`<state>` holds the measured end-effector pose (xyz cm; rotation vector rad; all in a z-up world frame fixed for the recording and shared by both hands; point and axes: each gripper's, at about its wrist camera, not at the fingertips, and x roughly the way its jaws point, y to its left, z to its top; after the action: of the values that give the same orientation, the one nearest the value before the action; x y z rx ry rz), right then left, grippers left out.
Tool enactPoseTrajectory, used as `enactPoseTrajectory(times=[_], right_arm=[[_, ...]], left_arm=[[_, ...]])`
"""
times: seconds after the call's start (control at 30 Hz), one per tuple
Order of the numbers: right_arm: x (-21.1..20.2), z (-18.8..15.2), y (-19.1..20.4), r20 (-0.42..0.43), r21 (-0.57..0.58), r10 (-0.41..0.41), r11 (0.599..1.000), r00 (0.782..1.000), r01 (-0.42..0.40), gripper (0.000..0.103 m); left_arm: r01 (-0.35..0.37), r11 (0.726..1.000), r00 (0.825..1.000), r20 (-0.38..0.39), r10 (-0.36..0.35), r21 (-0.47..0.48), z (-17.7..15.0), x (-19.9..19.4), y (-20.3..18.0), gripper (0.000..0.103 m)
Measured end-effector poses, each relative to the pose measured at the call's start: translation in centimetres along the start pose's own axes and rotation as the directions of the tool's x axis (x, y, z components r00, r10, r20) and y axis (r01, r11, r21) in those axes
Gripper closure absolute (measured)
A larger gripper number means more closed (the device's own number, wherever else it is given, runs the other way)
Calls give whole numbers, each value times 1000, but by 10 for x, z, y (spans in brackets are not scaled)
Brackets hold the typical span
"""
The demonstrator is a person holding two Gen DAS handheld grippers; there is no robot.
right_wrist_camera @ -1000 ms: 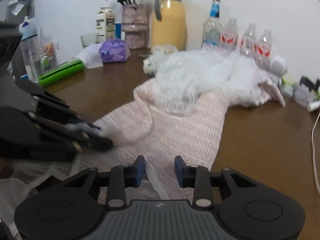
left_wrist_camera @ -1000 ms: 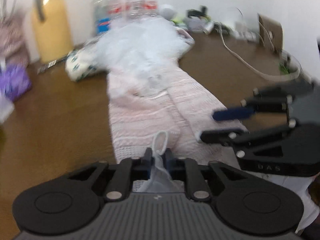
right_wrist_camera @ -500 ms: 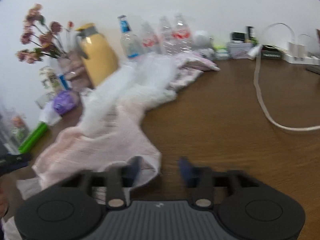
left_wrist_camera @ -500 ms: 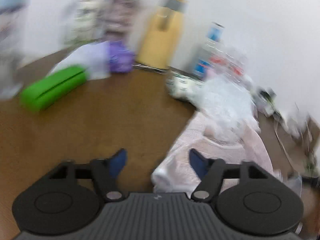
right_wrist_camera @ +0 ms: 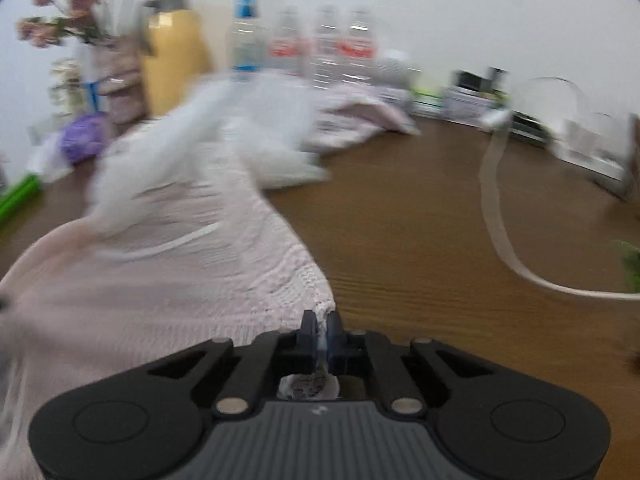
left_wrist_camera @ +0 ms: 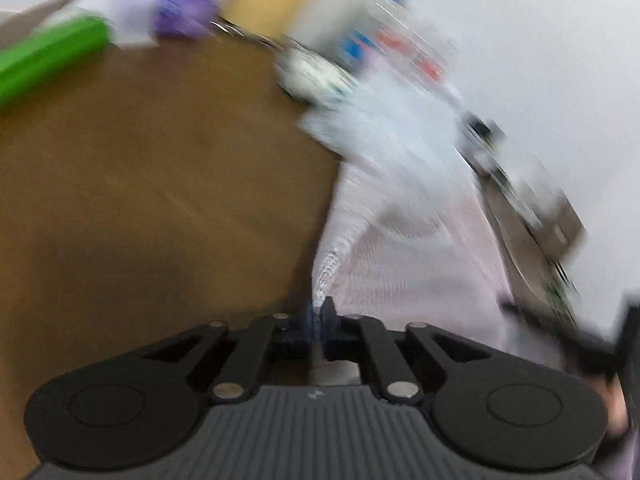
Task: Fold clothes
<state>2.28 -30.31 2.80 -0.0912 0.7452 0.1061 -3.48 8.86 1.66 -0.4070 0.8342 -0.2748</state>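
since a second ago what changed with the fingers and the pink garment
Both grippers let go of what they pinched near the garment's middle, swung apart and have just closed again. The left gripper is now shut on the left edge of the pink knit garment, the right gripper on its right corner. Unchanged: the garment lies on the wooden table, white lace garment over its far end.

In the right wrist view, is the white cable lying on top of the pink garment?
No, the white cable lies on the bare brown table, apart from the pink garment.
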Motion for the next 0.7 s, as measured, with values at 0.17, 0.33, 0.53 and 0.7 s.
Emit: enactPoseTrajectory(times=[0.17, 0.33, 0.53, 0.7], right_arm=[[-35, 3, 0, 81, -87, 145, 987, 986, -138, 73], [-35, -12, 27, 25, -154, 228, 963, 973, -222, 66], [-36, -42, 26, -3, -148, 230, 962, 973, -228, 67], [-37, -42, 12, -15, -146, 252, 957, 968, -251, 65]], left_arm=[[-98, 960, 985, 165, 55, 264, 35, -3, -58, 36], [-213, 761, 977, 123, 174, 613, 50, 96, -132, 28], [-280, 924, 958, 143, 250, 261, 82, 95, -77, 87], [-231, 972, 956, 175, 236, -51, 78, 64, -21, 56]])
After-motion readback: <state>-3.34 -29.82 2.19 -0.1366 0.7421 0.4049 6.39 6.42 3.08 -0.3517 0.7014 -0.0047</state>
